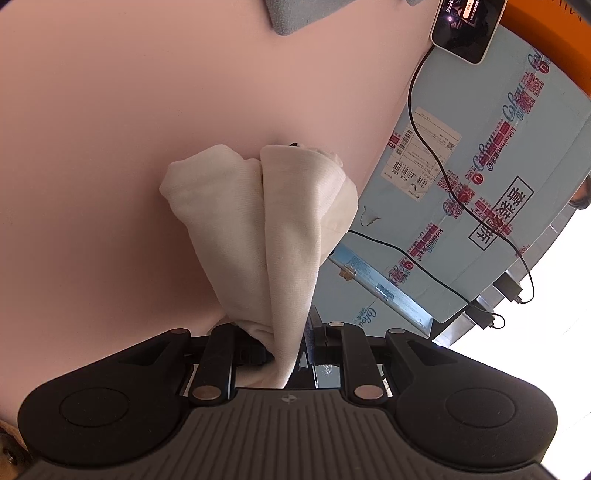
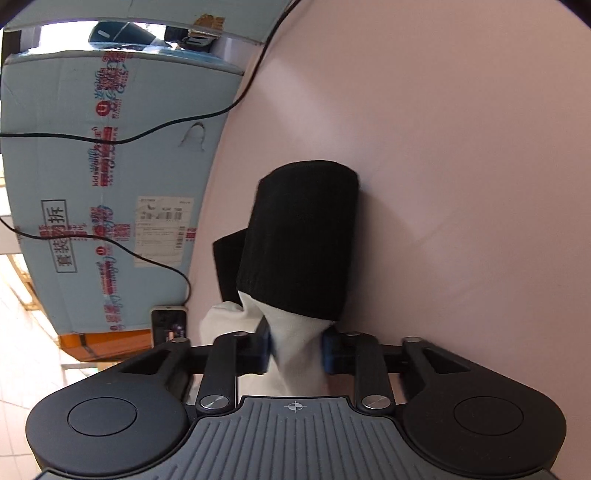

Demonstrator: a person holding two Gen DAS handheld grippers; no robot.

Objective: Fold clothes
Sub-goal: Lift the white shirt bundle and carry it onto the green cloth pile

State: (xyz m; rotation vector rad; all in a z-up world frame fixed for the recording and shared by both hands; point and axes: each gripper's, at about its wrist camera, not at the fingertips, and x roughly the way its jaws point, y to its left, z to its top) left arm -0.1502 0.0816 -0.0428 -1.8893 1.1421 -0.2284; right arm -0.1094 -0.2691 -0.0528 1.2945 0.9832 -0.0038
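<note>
1. Here the cream garment (image 1: 266,221) hangs bunched above the pink table (image 1: 92,129), fanning toward twelve o'clock from the left gripper (image 1: 284,354), whose fingers are clamped on its gathered end, likely to lift it for a fold.
2. The right gripper (image 2: 295,347) is pinched on cream cloth too, with a black cuff (image 2: 299,240) at twelve o'clock (whether it belongs to the same piece, I cannot tell).
3. Counted: two grippers, one blue box (image 1: 498,166) at two o'clock, one phone (image 1: 465,26), one grey cloth (image 1: 295,14) at twelve.
</note>
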